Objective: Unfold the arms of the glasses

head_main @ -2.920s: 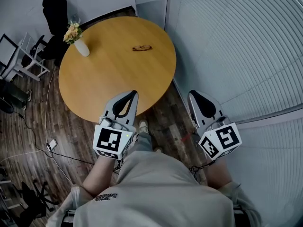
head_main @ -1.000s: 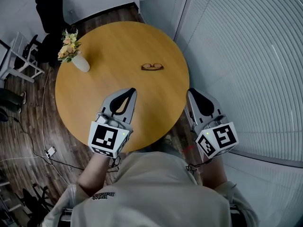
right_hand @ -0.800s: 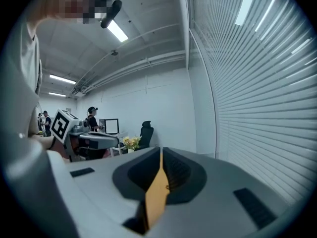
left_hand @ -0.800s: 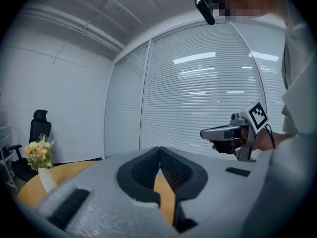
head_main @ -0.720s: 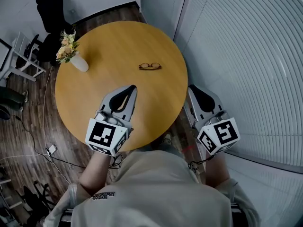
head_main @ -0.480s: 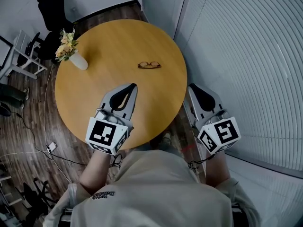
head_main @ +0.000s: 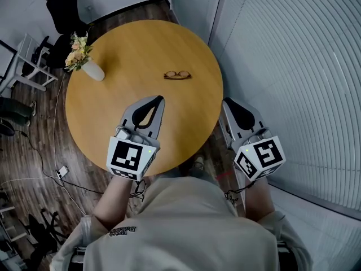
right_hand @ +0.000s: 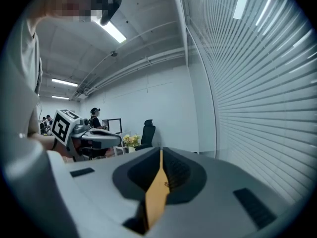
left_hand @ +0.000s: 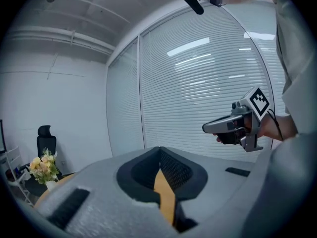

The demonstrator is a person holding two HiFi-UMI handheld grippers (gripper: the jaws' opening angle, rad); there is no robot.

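A folded pair of brown glasses (head_main: 177, 75) lies on the round wooden table (head_main: 113, 112), right of its middle and touched by nothing. My left gripper (head_main: 160, 99) hangs over the near part of the tabletop, short of the glasses, with its jaws together and nothing in them. My right gripper (head_main: 225, 102) is just off the table's right rim above the floor, also shut and empty. In the left gripper view the left gripper (left_hand: 159, 148) shows only a sliver of tabletop between its jaws. The right gripper view shows the right gripper (right_hand: 161, 150) the same way.
A white vase of flowers (head_main: 90, 66) stands at the table's left side. A black office chair (head_main: 65, 7) and a white frame (head_main: 28, 61) stand beyond it. A wall of window blinds (head_main: 293, 66) runs along the right. Cables (head_main: 51, 174) lie on the wooden floor.
Since the earliest frame the person has stepped up to the table, and the left gripper has come over its near part. Both grippers stay shut. The glasses lie where they were.
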